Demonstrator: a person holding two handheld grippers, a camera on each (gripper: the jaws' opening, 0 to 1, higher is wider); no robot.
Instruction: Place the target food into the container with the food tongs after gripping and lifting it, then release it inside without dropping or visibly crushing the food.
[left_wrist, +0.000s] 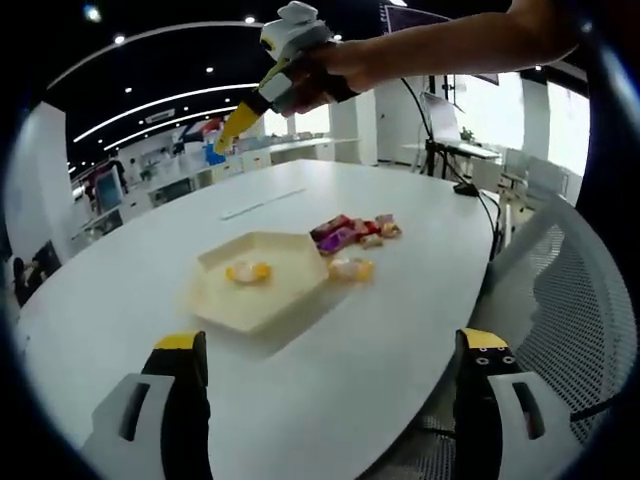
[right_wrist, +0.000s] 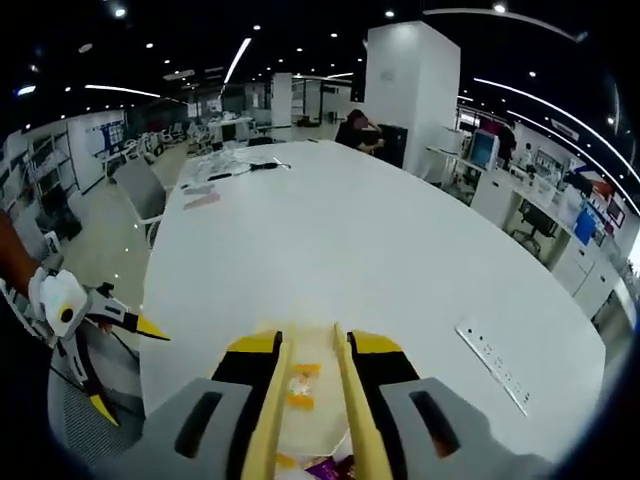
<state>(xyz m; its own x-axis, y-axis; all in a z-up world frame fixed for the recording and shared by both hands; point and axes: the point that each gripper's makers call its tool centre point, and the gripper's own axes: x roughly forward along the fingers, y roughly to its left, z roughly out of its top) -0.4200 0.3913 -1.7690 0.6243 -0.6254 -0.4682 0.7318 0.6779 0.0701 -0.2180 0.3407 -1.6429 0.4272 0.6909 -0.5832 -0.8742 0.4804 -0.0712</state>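
Left hand-held gripper (left_wrist: 330, 365) wide, empty; right hand-held gripper (right_wrist: 310, 350) clamping tongs (right_wrist: 312, 400)

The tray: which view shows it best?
Left gripper view. The whole hexagonal tray lies on the white table, one sweet inside. The right gripper view catches a strip of the tray between the tongs.

A pale hexagonal tray (left_wrist: 262, 285) lies flat on the white table and holds one yellow wrapped sweet (left_wrist: 247, 271). Just beside its rim lies another yellow sweet (left_wrist: 351, 268), with a small heap of purple and red sweets (left_wrist: 352, 232) near it.
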